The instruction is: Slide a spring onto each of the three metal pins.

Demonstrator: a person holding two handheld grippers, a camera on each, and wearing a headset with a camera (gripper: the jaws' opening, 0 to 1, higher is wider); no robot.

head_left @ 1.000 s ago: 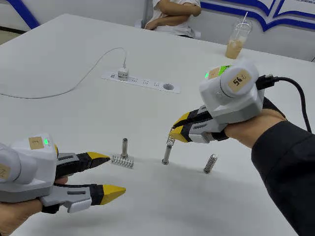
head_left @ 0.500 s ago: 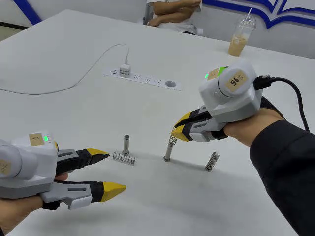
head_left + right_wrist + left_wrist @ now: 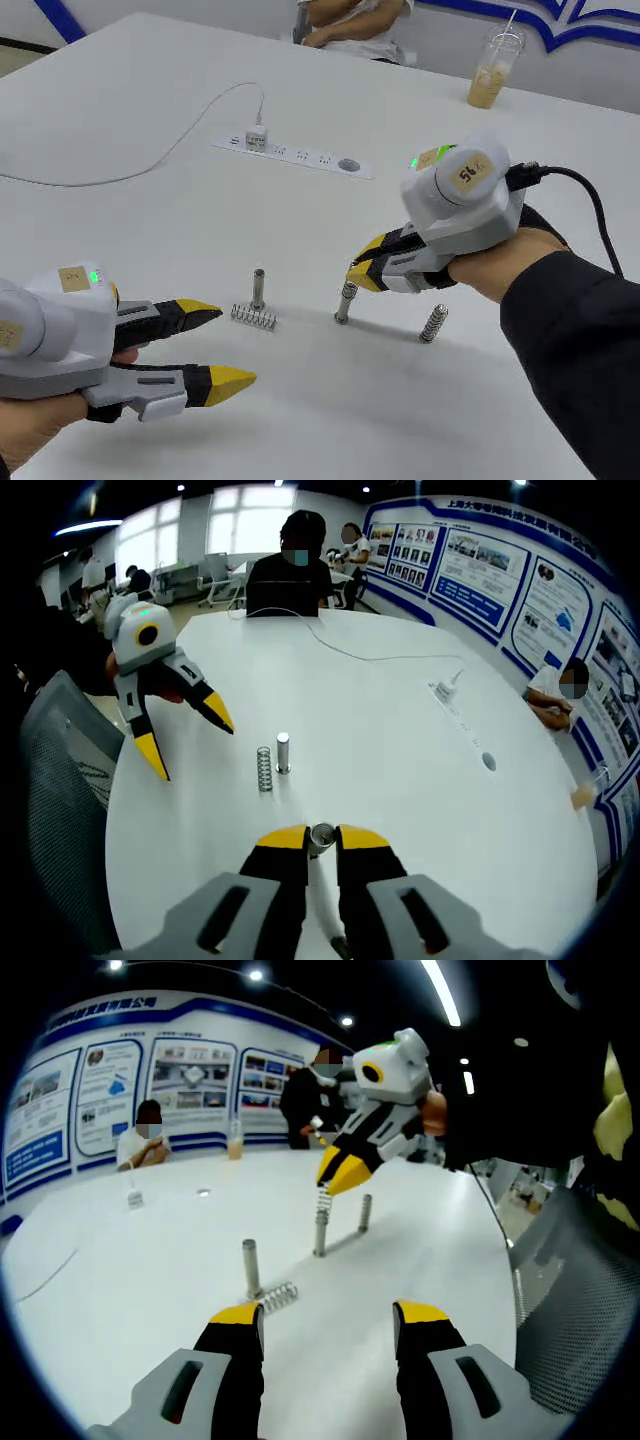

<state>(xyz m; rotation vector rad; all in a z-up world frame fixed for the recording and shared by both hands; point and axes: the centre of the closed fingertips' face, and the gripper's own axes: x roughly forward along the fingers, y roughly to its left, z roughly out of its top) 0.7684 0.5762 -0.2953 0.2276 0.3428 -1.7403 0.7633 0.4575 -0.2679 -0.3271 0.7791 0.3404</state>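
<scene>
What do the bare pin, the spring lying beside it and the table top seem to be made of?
The pin looks like metal: grey, with a dull shine. The spring looks like thin silvery wire, probably steel, coiled. The table top is smooth matt white, perhaps laminate; its look leaves that open.

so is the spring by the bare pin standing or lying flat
Lying flat: the spring rests on its side beside the pin.
</scene>
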